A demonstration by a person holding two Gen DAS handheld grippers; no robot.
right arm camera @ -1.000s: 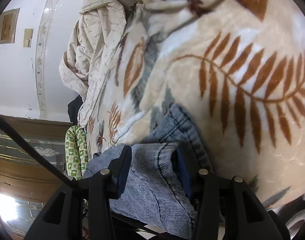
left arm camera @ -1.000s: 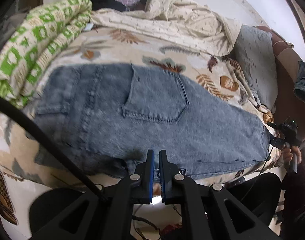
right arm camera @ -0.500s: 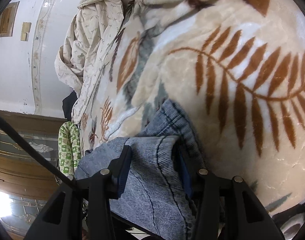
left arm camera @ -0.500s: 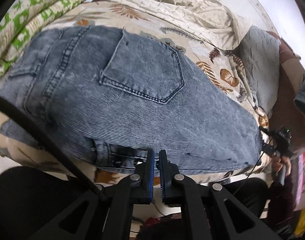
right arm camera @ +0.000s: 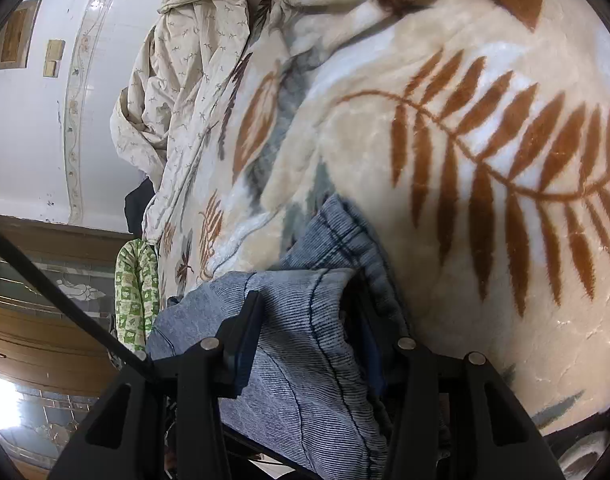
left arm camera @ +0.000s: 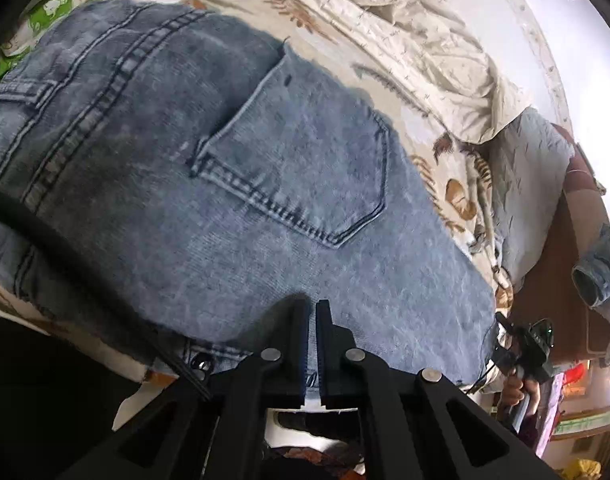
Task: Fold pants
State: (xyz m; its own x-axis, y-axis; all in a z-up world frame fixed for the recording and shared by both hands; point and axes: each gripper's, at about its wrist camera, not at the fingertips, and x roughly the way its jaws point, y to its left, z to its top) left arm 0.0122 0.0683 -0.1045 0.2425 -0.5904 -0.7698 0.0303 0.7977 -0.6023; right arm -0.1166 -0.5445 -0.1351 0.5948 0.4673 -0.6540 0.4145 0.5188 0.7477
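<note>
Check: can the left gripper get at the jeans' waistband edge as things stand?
Probably yes: the left gripper, jaws shut, sits over the jeans at the waistband edge with nothing between, but it must open first.

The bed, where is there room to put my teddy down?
Bare blanket with the fern print lies free beside the jeans, toward the grey pillow. It is crowded along the far side, where the crumpled cream sheet and green quilt pile up.

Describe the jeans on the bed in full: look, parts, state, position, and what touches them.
The jeans are faded blue denim, spread back side up on the leaf-print blanket, showing a stitched back pocket, double seams and a waist rivet. The left gripper is shut at the near waistband edge; the right gripper holds a bunched part of them.
</note>
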